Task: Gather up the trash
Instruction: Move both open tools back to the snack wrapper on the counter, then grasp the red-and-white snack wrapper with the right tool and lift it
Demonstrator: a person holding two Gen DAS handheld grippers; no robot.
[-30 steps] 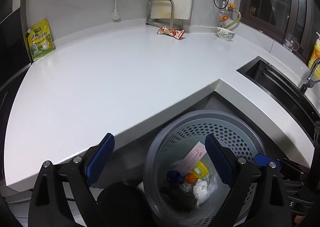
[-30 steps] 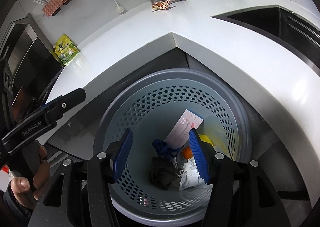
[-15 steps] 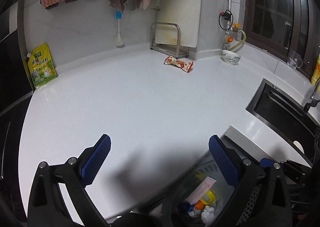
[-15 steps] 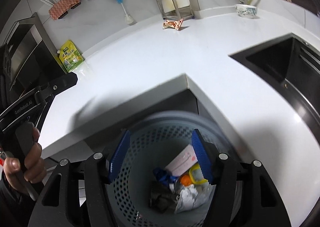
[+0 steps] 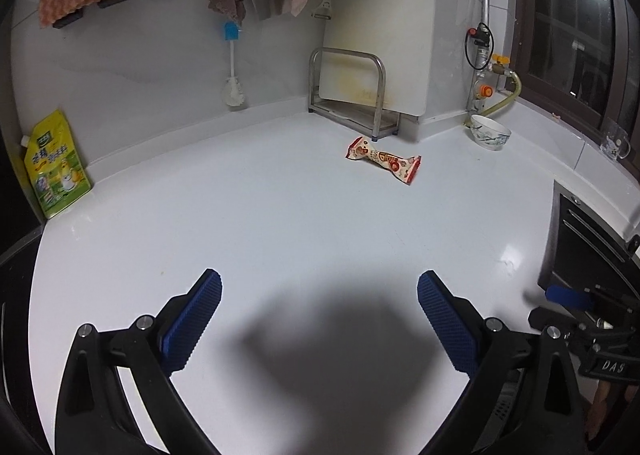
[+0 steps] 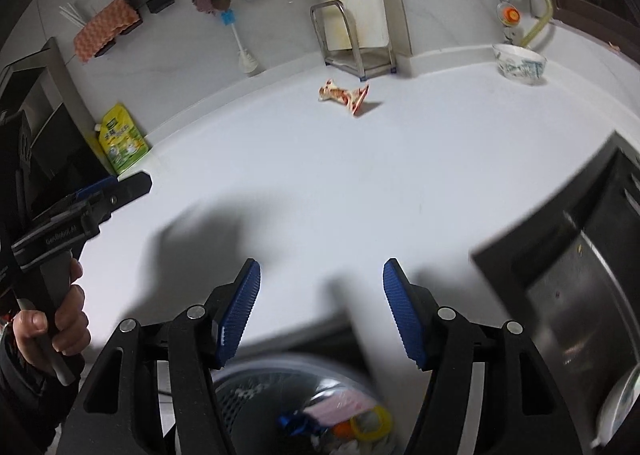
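Left wrist: crinkled red wrapper point(image 5: 383, 159) on glossy white counter point(image 5: 280, 223); ribbed blue fingers point(image 5: 192, 325) apart.

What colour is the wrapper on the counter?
Red and cream wrapper, clearest in the left wrist view.

Both grippers have risen from the bin point(image 6: 280, 387) toward the wrapper point(image 5: 383, 159) on the counter point(image 5: 280, 223).

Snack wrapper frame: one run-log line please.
phase: reach | left tool: open, empty | right tool: open, empty | snack wrapper: on counter near rack | bin: below edge
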